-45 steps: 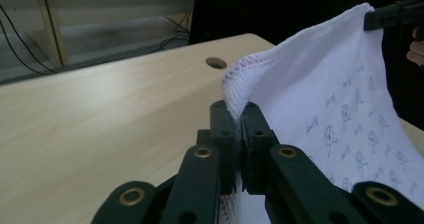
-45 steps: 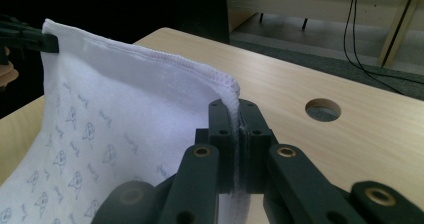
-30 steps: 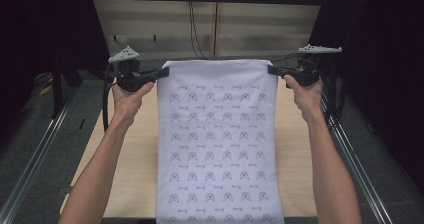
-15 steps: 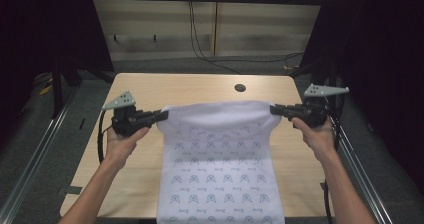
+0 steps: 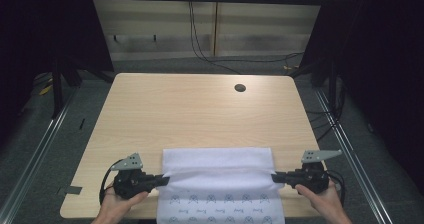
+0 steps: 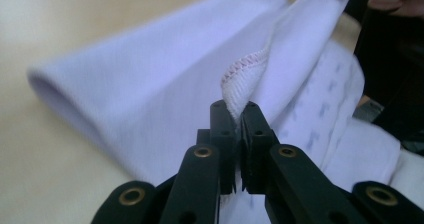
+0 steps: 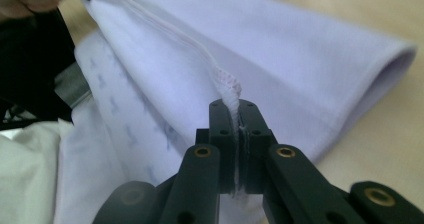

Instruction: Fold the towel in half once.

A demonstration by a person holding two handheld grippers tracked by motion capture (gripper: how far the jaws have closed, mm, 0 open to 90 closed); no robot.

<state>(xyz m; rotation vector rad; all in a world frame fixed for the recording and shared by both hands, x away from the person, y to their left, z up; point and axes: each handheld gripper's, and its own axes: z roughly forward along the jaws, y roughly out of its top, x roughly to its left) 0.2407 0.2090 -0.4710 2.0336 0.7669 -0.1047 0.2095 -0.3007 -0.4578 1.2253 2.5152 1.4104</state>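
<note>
Seeing the white cloth with small grey printed motifs [image 5: 218,184] at the bottom centre of the high view, folded over on the light wooden table [image 5: 200,114], plain side up in a band, printed part running off the bottom edge. My left gripper [image 5: 162,180] at lower left is clamped on the cloth's left corner, jaws closed on the stitched hem in the left gripper view [image 6: 239,129]. My right gripper [image 5: 276,177] at lower right is likewise closed on the right corner's hem [image 7: 235,129]; the hem runs taut between them.
</note>
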